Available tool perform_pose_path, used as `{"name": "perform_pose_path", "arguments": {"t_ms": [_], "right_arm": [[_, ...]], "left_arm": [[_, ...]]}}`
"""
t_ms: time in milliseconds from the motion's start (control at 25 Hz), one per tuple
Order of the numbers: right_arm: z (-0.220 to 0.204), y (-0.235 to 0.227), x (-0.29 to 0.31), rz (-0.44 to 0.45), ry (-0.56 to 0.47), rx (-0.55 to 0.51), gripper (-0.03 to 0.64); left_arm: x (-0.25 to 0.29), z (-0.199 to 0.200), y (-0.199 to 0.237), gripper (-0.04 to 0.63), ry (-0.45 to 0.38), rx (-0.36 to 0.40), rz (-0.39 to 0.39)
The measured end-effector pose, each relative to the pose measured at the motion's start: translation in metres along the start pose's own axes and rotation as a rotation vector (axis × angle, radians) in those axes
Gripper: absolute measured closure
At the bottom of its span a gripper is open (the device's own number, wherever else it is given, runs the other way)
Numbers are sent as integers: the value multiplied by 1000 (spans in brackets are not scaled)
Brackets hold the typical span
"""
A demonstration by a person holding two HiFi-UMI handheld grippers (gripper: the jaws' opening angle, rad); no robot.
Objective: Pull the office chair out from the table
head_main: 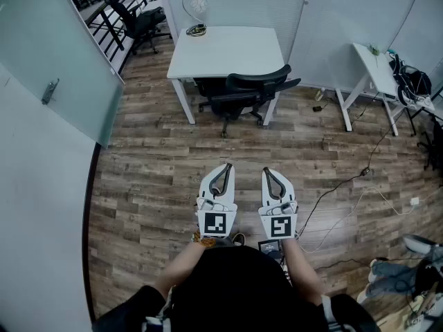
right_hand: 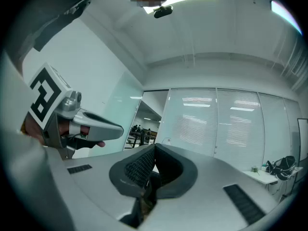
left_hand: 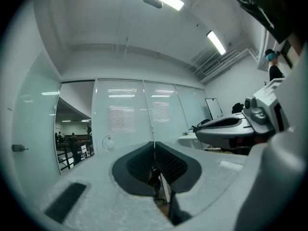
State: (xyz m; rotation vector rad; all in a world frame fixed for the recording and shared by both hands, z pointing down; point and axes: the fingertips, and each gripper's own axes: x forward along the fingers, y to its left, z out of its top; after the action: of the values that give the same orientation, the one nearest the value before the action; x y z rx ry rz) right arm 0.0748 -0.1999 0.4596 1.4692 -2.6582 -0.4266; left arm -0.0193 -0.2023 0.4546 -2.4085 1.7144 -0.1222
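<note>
Left tool [head_main: 221,173] and right tool [head_main: 274,177] were held level side by side over the wood floor [head_main: 152,178], both clenched on nothing. The office chair [head_main: 246,92] stood well ahead of them, tucked against the white table [head_main: 228,50], untouched.

Bright, even light falls from ceiling strips [left_hand: 216,42]; one overhead glares white. Soft shadows lie on the floor [head_main: 152,185]. Both gripper views bulge heavily, with dark, blurred edges.
</note>
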Motion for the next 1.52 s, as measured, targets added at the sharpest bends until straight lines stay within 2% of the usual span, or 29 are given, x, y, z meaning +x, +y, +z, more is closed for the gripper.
{"name": "perform_pose_path", "arguments": {"t_ms": [120,280,640,720,840,1000,1120,1520], "right_arm": [[1,-3,3,21,-24,13,609],[-8,-6,11,24,18,-3,609],[-21,-15,42,33,44,-22,611],[-21,-20,51,34,38,-20,609],[-25,-27,64,37,54,-23,609],[-35,-35,87,34,84,-23,609],[-42,-40,103,38,104,-31,611],[-54,-67,168,46,141,-46,611]], "left_arm": [[6,-1,0,572,-7,7,0],[14,-4,3,572,5,12,5],[40,-15,22,572,29,12,12],[50,-15,26,572,21,10,12],[67,-17,32,572,21,49,-1],[91,-22,44,572,29,37,-8],[106,-26,52,572,33,62,-12],[168,-37,87,572,39,71,-15]]}}
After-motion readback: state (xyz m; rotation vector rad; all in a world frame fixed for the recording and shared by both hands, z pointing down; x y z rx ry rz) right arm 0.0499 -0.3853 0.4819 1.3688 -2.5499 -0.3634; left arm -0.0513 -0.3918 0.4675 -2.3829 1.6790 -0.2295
